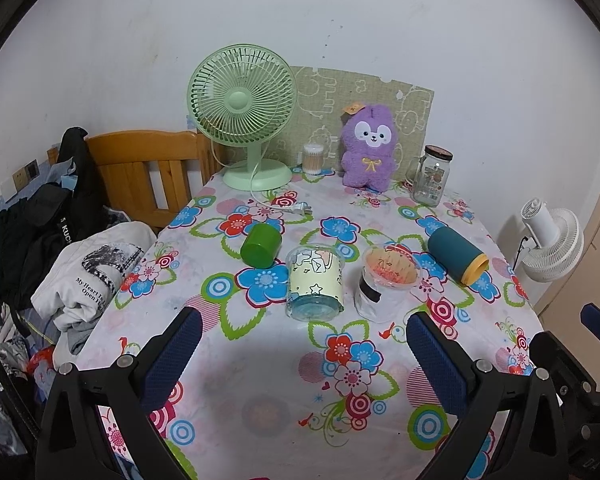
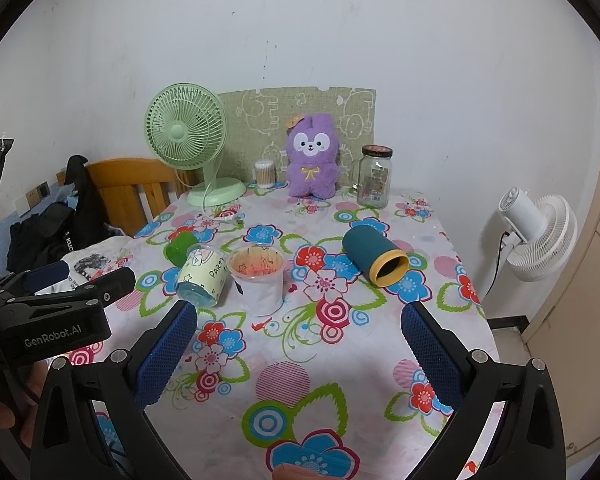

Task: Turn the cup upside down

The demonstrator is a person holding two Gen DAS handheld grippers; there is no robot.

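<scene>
Several cups sit mid-table on the flowered cloth. A green cup (image 1: 260, 246) (image 2: 180, 249) lies on its side. A clear cup with a pale yellow sleeve (image 1: 315, 282) (image 2: 203, 276) lies on its side. A clear cup with orange print (image 1: 386, 282) (image 2: 260, 280) stands upright, mouth up. A teal cup with a yellow rim (image 1: 456, 255) (image 2: 374, 258) lies on its side. My left gripper (image 1: 304, 340) is open and empty, short of the yellow-sleeved cup. My right gripper (image 2: 298, 340) is open and empty, short of the upright cup.
At the table's back stand a green desk fan (image 1: 242, 116), a cotton-swab jar (image 1: 313, 159), a purple plush toy (image 1: 370, 148) and a glass jar (image 1: 432, 176). A plug and cord (image 1: 296, 209) lie near the fan. A wooden chair (image 1: 140, 172) and clothes (image 1: 92, 276) are left; a white fan (image 2: 536, 236) is right.
</scene>
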